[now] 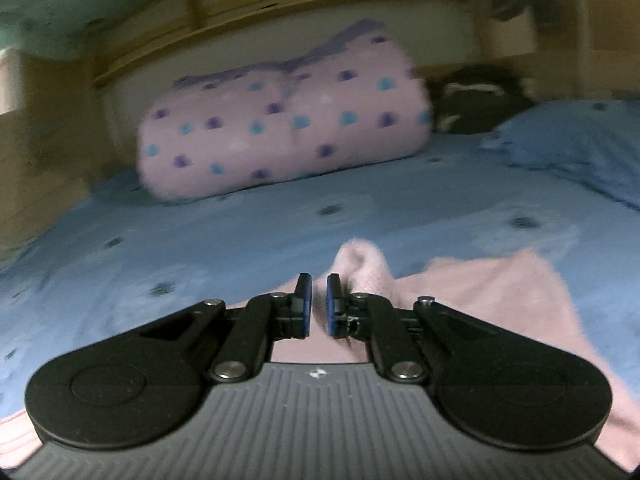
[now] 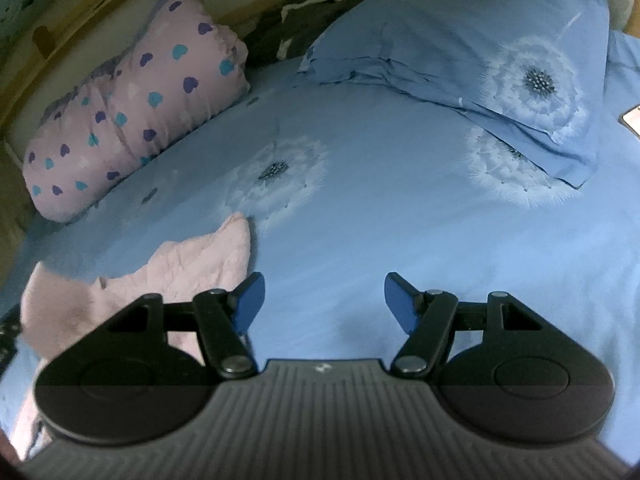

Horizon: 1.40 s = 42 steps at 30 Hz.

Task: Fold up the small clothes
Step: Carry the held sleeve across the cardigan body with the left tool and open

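One pale pink garment point(image 2: 188, 264) lies on the bed; one heart-printed pink pillow point(image 2: 132, 108); one blue pillow point(image 2: 460, 52) with a single dandelion print on it; two large dandelion prints show on the blue bedsheet point(image 2: 360, 240) in the right wrist view; one dark bundle of cloth point(image 2: 304, 12) sits between the pillows; two tongs, one per view.

The left gripper point(image 1: 319, 280) is seen with its jaws drawn nearly together, the blue pads point(image 1: 305, 304) parted only by a narrow gap in which a fold of the pink cloth point(image 1: 480, 300) is pinched. The right gripper point(image 2: 324, 300) is held with its jaws spread wide and nothing between its blue pads point(image 2: 250, 300). Both are angled downward.
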Available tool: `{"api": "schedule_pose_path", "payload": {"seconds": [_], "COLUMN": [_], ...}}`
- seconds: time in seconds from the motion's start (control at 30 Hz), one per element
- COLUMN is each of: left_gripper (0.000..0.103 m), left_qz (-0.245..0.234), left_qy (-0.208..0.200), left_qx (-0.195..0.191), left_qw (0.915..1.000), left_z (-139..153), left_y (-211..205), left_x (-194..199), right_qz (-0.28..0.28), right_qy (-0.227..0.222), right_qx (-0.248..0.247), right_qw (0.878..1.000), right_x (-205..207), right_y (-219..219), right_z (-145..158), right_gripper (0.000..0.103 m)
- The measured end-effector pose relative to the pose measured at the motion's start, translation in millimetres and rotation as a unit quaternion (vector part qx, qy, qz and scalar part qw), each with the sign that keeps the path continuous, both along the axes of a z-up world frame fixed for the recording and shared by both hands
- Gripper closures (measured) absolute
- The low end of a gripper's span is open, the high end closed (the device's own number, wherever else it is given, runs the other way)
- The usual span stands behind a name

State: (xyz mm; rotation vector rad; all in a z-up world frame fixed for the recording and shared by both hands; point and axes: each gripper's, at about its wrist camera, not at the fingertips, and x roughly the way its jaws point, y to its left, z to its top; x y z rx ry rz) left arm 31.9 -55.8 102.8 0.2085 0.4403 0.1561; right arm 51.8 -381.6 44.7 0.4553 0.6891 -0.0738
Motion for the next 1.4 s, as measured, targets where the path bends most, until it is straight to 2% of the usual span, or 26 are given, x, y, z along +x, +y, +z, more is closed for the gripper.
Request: {"api": "schedule_pose_path", "payload": {"seconds": [0.1,0.2,0.33,0.5,0.53,0.6,0.63,0.67,0.73,0.87,0.93,1.03,1.13,1.17,1.27,1.4], "left_gripper": [0.094,0.094,0.093,0.091,0.087,0.07,0.053,0.04,0.037,0.037,0.037,0.038,0.07,0.082,0.085,0.085], "left_qz": [0.038,0.059,0.056,0.02,0.007,-0.011,-0.017,-0.019,-0.024,-0.033,-0.035,-0.043,-0.06,-0.06,-0.053,-0.005], "left_qy": [0.004,0.02,0.051,0.069,0.076,0.084,0.086,0.086,0.088,0.104,0.112,0.122,0.124,0.12,0.101,0.054], "left_qx": [0.011,0.003,-0.038,-0.068,-0.078,-0.096,-0.103,-0.105,-0.099,-0.081,-0.097,-0.144,-0.195,-0.195,-0.18,-0.106], "left_qw": [0.9992,0.998,0.9964,0.9951,0.9941,0.9918,0.9909,0.9905,0.9909,0.9908,0.9884,0.9811,0.9711,0.9716,0.977,0.9929], "left_z": [-5,-16,-31,-47,-49,-53,-54,-57,-61,-73,-80,-91,-97,-96,-81,-55], "left_y": [37,71,102,103,100,94,90,86,76,64,64,69,73,72,73,85], "left_x": [-3,-10,-15,-9,-3,3,7,10,20,40,49,58,59,59,54,44], "right_qz": [0.011,0.023,0.049,0.089,0.097,0.114,0.121,0.127,0.139,0.151,0.153,0.153,0.154,0.155,0.159,0.159], "right_qy": [0.003,0.009,0.017,0.025,0.028,0.034,0.037,0.039,0.044,0.059,0.067,0.075,0.076,0.076,0.078,0.077], "right_qx": [-0.007,-0.017,-0.029,-0.034,-0.035,-0.04,-0.043,-0.046,-0.049,-0.046,-0.051,-0.062,-0.069,-0.071,-0.077,-0.075], "right_qw": [1.0,1.0,0.998,0.995,0.994,0.992,0.991,0.99,0.988,0.986,0.985,0.983,0.983,0.982,0.981,0.981], "right_x": [2,6,12,20,21,25,26,28,30,33,35,38,38,38,38,38], "right_y": [8,19,37,64,70,81,85,91,100,110,113,117,120,120,120,120], "right_z": [-1,-3,-6,-11,-13,-16,-17,-19,-22,-30,-33,-36,-36,-37,-38,-39], "right_gripper": [0.035,0.035,0.035,0.035,0.035,0.035,0.035,0.035,0.035,0.035,0.035,0.035,0.035,0.035,0.035,0.035]}}
